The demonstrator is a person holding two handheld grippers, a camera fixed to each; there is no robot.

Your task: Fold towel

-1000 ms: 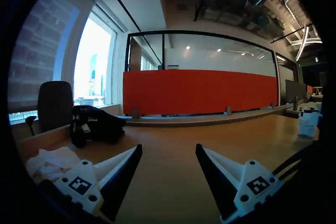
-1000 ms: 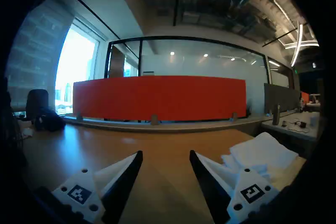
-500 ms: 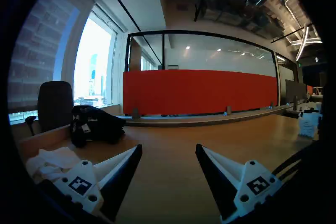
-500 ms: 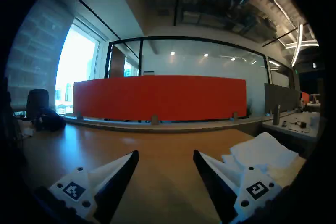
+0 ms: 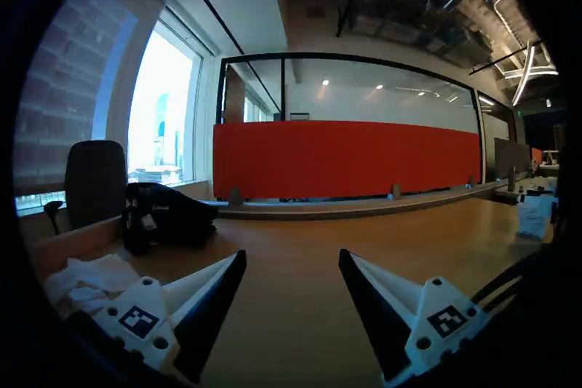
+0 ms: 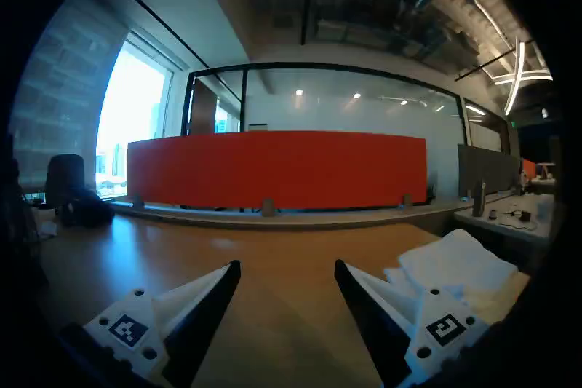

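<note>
A crumpled white cloth towel (image 5: 91, 282) lay on the light wooden table (image 5: 291, 330) beside the left gripper (image 5: 291, 253), its fingers apart and empty. The right gripper (image 6: 286, 266) also gaped empty, a stack of folded white towels (image 6: 455, 260) near its right finger.

The left gripper (image 5: 291, 252) and right gripper (image 6: 286, 264) were formed of white pointed fingers (image 5: 190, 287), black-faced inside and marked with square tags (image 5: 138, 320).
</note>
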